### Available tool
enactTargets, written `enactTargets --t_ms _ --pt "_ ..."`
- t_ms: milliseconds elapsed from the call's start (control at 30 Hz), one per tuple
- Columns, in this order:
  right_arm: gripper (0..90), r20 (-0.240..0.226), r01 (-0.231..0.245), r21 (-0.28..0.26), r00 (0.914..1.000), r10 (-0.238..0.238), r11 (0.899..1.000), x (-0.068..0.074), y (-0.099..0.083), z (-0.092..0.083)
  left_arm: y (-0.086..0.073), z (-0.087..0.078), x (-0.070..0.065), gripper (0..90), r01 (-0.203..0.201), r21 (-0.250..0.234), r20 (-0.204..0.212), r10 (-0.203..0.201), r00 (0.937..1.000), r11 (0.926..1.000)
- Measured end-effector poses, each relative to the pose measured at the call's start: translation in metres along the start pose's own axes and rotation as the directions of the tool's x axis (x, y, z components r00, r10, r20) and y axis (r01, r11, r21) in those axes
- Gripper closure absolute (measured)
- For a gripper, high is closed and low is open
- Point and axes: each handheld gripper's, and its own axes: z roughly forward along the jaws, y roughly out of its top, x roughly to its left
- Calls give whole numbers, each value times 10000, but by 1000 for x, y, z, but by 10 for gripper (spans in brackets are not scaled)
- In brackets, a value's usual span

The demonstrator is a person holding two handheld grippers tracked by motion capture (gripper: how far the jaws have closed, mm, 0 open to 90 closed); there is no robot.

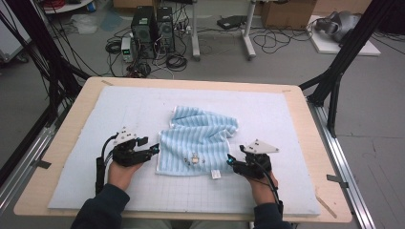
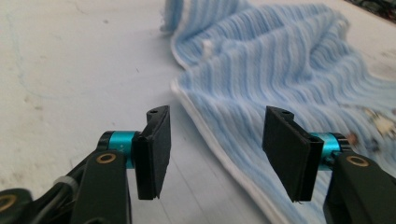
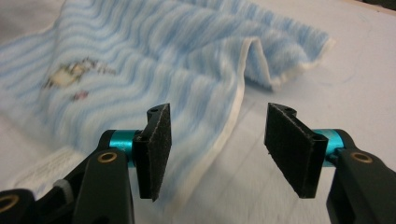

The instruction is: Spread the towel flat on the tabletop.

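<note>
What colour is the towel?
Light blue and white stripes, white edge; towel shows best in the right gripper view.

Even, diffuse light from overhead is falling across the high view, leaving the pale mat (image 1: 143, 109) bright and shadows soft; faint dark patches are sitting just under each hand in the lower part of the frame. The floor across the top is reading dimmer and greyer. The picture is looking slightly soft and low in detail throughout. In both gripper views the black pads (image 2: 156, 149) are showing fairly sharp at the bottom, while the striped towel (image 3: 154, 60) is blurring toward the upper edges, with no harsh glare.
</note>
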Motion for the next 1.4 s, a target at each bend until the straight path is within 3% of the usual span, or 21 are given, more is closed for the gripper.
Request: enactTargets --t_ms 133,267,433,600,700,833,900,1000,1167,1267,1400 --pt "415 -125 328 200 9994 -326 9993 4 -14 -9 -9 -6 -6 416 -87 211 259 82 9996 9997" --pt "419 -212 8 475 9998 2 9989 9 -22 -10 -15 -9 -12 397 -11 417 622 -15 9981 9991" --pt "419 49 72 966 10000 -77 9953 21 -27 -5 -20 -10 -21 331 -116 551 1005 60 9949 9984" --pt "375 308 -80 995 9995 49 9950 26 -27 -2 -24 -9 -27 271 153 711 497 -189 9986 9974" --pt "487 238 63 1130 9997 -91 9936 29 -27 -1 -25 -7 -29 274 95 946 630 -155 9979 9955" --pt "569 93 114 1188 9999 -126 9929 31 -27 0 -26 -1 -36 402 -389 1632 671 282 9973 9858" --pt "590 -41 100 1183 9999 -95 9929 30 -27 0 -26 -1 -38 440 -656 1677 617 559 9965 9836" --pt "601 -135 -1 1205 9999 17 9927 29 -27 0 -27 -2 -40 520 -749 1662 463 680 9966 9833" --pt "668 -235 117 1183 9997 -90 9929 30 -27 0 -28 -3 -46 691 -1283 1702 535 1209 9912 9770" --pt "777 -533 261 1160 9984 -200 9929 31 -27 0 -29 -3 -47 832 -1339 1754 746 1224 9897 9753" --pt "827 -523 404 1153 9980 -345 9925 35 -27 -2 -30 -6 -46 863 -1250 1784 888 1106 9899 9760"
